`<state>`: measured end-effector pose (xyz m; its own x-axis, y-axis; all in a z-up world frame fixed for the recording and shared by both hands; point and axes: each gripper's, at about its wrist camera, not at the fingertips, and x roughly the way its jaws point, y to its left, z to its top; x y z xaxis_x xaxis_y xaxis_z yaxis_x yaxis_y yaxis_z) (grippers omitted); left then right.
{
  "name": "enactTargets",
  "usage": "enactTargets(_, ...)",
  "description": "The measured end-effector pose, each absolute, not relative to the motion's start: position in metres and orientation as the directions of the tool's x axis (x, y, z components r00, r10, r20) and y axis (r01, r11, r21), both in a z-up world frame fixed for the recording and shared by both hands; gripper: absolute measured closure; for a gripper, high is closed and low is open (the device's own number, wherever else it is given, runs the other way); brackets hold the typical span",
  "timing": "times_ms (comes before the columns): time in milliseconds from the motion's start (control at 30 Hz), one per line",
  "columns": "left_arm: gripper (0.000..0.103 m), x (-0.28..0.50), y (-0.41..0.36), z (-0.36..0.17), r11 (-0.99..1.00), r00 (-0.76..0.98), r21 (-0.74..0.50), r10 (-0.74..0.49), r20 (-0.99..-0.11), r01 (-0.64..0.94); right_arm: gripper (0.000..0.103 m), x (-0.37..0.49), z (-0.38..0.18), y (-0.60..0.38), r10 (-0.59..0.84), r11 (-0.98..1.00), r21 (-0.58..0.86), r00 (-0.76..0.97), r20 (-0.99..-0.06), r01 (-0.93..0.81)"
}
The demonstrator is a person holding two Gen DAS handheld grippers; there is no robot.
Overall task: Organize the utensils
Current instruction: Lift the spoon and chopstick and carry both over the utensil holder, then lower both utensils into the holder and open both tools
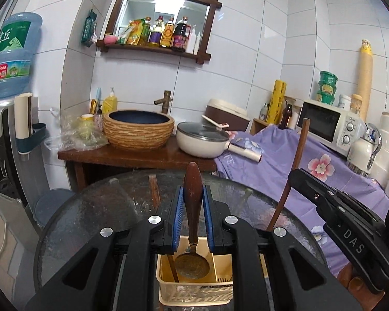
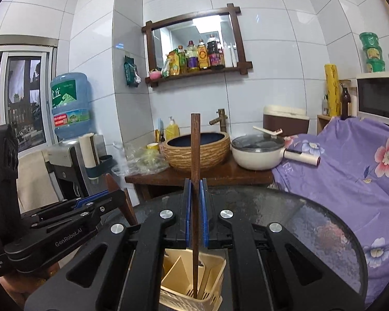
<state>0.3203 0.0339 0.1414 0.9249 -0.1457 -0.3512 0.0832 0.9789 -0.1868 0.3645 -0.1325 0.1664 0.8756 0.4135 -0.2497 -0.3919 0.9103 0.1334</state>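
Observation:
My left gripper (image 1: 193, 191) is shut on the dark wooden handle of a spoon (image 1: 192, 264). The spoon hangs upright, its brass bowl down inside a cream slotted utensil holder (image 1: 194, 294). One brown chopstick (image 1: 172, 267) leans in that holder's left side. My right gripper (image 2: 195, 184) is shut on upright wooden chopsticks (image 2: 195, 145), whose tips reach down into the utensil holder (image 2: 212, 282). The holder stands on a round glass table (image 2: 311, 223). In the left wrist view the right gripper (image 1: 294, 178) shows at right, pinching the chopsticks (image 1: 298, 153). The left gripper (image 2: 115, 198) shows at left in the right wrist view.
Beyond the glass table (image 1: 90, 207) stands a wooden counter (image 1: 132, 156) with a woven basin (image 1: 138, 129) and a lidded white pan (image 1: 202, 140). A purple floral cloth (image 1: 298, 171) covers the surface at right, with a microwave (image 1: 329, 124) on it. A water dispenser (image 1: 10, 59) stands at left.

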Motion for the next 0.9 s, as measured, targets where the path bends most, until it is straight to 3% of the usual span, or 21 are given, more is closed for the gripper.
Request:
enactTargets(467, 0.089, 0.324, 0.031, 0.099, 0.983, 0.889, -0.170, -0.140, -0.436, 0.071, 0.096, 0.364, 0.125, -0.128, 0.417, 0.909, 0.142, 0.849, -0.325, -0.392)
enactTargets(767, 0.088, 0.327, 0.027, 0.088, 0.983, 0.876, -0.158, -0.155, -0.457, 0.092, 0.095, 0.362, 0.121, -0.132, 0.407, 0.913, 0.135, 0.855, -0.322, -0.384)
enactTargets(800, 0.088, 0.325, 0.028, 0.089, 0.982, 0.879, -0.164, -0.161, -0.449, 0.095, 0.093, 0.361, 0.121, -0.132, 0.402, 0.916, 0.132, 0.857, -0.322, -0.380)
enactTargets(867, 0.082, 0.319, 0.030, 0.093, 0.980, 0.892, -0.172, -0.164, -0.422, 0.098, 0.069, 0.358, 0.121, -0.134, 0.390, 0.921, 0.123, 0.865, -0.315, -0.370)
enactTargets(900, 0.075, 0.316, 0.031, 0.095, 0.981, 0.896, -0.169, -0.159, -0.414, 0.097, 0.046, 0.356, 0.121, -0.135, 0.389, 0.921, 0.123, 0.868, -0.309, -0.368)
